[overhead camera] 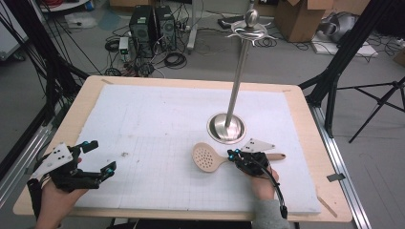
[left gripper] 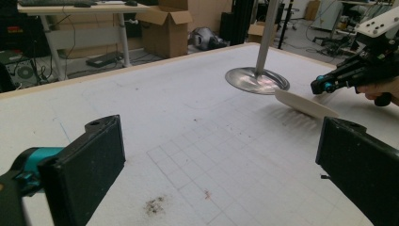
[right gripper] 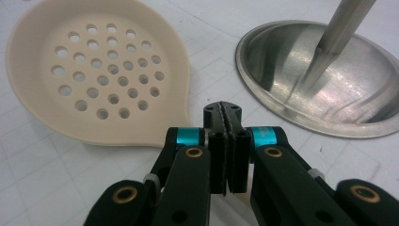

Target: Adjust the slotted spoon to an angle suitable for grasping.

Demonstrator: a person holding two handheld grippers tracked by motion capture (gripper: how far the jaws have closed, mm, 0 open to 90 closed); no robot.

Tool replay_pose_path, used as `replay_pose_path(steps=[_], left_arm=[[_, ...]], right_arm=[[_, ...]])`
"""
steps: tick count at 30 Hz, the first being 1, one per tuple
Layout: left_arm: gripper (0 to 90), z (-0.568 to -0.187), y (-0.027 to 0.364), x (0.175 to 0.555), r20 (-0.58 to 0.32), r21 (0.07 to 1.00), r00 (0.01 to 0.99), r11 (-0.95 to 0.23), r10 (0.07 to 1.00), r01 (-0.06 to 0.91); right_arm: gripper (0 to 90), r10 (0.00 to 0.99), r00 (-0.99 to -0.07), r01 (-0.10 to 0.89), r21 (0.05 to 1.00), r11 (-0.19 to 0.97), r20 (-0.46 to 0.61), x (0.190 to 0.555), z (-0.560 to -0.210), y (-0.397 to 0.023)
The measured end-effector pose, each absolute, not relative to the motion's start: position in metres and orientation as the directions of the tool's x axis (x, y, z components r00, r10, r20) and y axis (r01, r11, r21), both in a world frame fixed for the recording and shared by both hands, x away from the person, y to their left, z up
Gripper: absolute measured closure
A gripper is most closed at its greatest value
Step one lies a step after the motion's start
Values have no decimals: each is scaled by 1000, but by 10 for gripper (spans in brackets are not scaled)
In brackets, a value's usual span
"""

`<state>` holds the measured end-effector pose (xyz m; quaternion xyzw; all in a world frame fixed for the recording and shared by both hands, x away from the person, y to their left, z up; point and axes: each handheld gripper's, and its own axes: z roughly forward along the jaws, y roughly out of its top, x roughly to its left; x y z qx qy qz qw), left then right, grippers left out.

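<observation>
Right gripper view, hand-held gripper [right gripper: 225, 141] prob. clamping skimmer [right gripper: 101, 70] handle

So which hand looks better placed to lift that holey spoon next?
The right. Its gripper is shut right over the spoon handle's neck, beside the metal stand. The left gripper hangs open, far across the table.

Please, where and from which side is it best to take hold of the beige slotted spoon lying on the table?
Probably the thin handle neck of the slotted spoon, approached from above: it lies flat, the perforated bowl is too wide, and the metal stand crowds the far side. The right gripper sits there, jaws together.
</observation>
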<state>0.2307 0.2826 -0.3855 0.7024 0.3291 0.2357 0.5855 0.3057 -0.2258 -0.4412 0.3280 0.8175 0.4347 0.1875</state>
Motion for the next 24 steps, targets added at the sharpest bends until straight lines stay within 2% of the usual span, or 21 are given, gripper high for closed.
replay_pose_path(steps=[24], left_arm=[[21, -388, 290, 223, -57, 975, 653, -99, 755, 200]], right_arm=[[900, 707, -702, 388, 786, 481, -86, 315, -448, -209]])
